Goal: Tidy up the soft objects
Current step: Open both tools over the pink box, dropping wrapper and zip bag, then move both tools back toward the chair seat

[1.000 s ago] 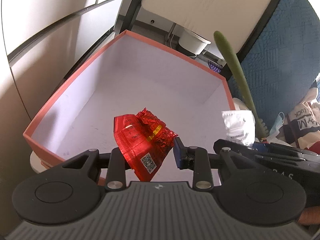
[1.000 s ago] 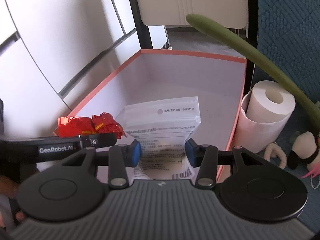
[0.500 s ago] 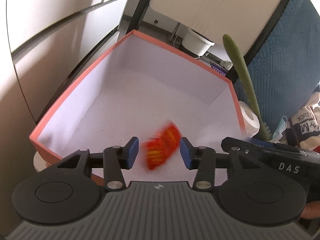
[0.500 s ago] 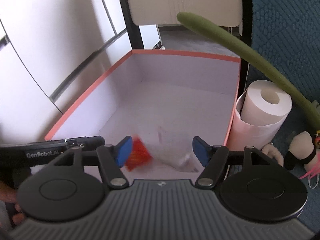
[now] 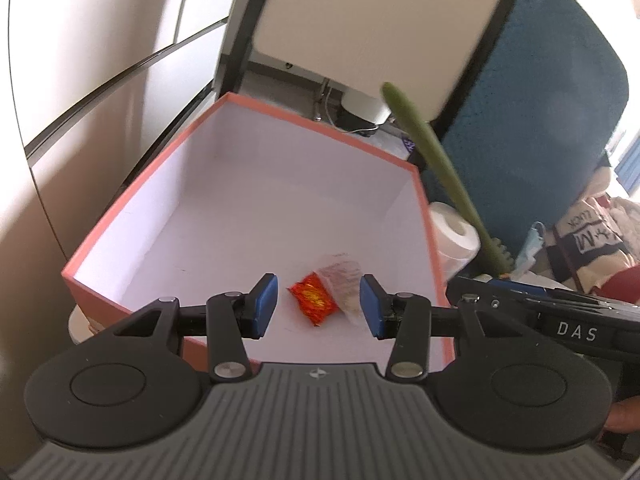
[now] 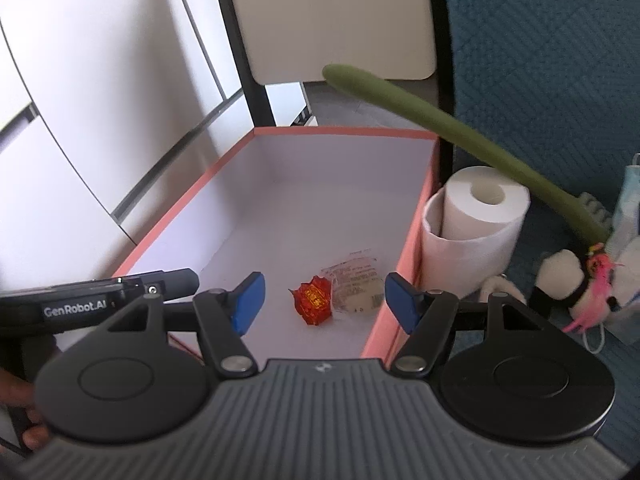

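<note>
The left claw [image 5: 318, 308] stands released above the near end of the orange-rimmed box [image 5: 132, 208], its blue pads wide apart and nothing between them. Going to the right, the red foil packet [image 5: 314, 298] lies on the white floor of the box, and the clear plastic pouch [image 5: 344, 280] lies against its right side, touching it, close to the right wall. The right claw [image 6: 322, 304] is also released and carries nothing; it hangs over the same end of the box. Outside the box on the right stands a paper roll [image 6: 476, 220], then a long green stalk-like thing [image 6: 460, 136] leaning over it, a small panda plush [image 6: 568, 280] and a face mask [image 6: 628, 200] on the blue cover. I judge that both packets are now put away, so the step in hand is to fetch the next soft thing, perhaps the plush. To do it well, the person should lift the right claw clear over the box wall first, come down with the jaws wide, and pinch the plush at its body, not at the pink threads, which could slip.
</note>
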A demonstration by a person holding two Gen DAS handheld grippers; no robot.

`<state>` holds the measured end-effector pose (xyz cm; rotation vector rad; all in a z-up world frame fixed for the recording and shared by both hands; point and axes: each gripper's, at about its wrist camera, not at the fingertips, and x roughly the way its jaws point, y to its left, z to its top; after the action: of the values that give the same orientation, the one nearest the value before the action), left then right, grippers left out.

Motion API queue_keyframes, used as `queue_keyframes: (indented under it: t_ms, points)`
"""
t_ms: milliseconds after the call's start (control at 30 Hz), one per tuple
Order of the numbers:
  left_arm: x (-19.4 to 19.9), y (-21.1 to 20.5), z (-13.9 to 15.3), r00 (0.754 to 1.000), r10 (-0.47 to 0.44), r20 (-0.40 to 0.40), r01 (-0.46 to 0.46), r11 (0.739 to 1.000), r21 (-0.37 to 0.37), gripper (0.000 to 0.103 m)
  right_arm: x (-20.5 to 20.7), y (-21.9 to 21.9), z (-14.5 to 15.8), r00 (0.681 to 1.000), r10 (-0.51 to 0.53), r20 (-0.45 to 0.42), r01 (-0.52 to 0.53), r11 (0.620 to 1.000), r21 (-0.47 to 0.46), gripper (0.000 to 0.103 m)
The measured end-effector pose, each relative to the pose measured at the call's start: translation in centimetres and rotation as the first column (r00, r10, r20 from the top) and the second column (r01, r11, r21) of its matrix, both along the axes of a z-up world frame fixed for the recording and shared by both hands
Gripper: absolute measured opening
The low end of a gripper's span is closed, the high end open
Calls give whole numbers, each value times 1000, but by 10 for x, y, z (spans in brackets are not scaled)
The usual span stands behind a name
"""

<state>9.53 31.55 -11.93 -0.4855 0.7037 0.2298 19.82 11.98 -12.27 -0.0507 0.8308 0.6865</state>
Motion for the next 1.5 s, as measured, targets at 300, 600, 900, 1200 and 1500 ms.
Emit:
queue_keyframes:
  t_ms: [300,600,900,1200,1500]
  points:
    - [-15,-51,18,998,-57,33,57,998,17,51,-22,-47,17,999,-45,30,45,999,16,69]
    - [-19,-108,29,991,-129,46,128,991,21,51,-43,-96,24,993,-111,49,110,994,27,69]
    - [-20,-153,30,978,-202,45,201,979,32,51,-57,-144,18,982,-179,65,178,984,19,69]
    - [-9,-191,21,962,-270,41,268,962,41,51,-62,-185,12,965,-253,71,253,967,22,69]
    - [7,-228,12,940,-340,34,339,940,31,51,-65,-222,4,944,-323,68,323,946,13,69]
